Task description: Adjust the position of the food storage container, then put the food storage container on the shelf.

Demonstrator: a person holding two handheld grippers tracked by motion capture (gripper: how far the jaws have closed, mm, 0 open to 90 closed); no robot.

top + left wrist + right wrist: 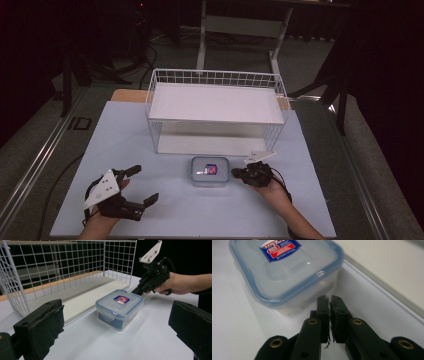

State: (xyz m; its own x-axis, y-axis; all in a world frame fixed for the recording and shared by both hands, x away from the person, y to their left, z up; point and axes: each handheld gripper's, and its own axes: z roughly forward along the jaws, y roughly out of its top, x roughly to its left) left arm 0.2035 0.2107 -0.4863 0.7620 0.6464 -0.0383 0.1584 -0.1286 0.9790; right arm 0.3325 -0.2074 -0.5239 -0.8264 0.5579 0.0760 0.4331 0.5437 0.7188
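A clear plastic container [210,171] with a blue-rimmed lid and a red-and-blue label sits on the white table, just in front of the wire basket. My right gripper [235,173] lies at the container's right side, its tips close to the wall. In the right gripper view the jaws [330,300] stand together with a hairline gap and nothing between them, just short of the container [284,267]. My left gripper [145,184] rests at the near left, open wide, well apart from the container [119,307]. The left gripper view shows the right gripper [135,292] pointing at the lid's far corner.
A white wire basket [215,77] with a flat upper shelf stands at the back middle of the table [125,135]. Its low base board [82,295] lies right behind the container. Dark floor, cables and a stand's legs surround the table.
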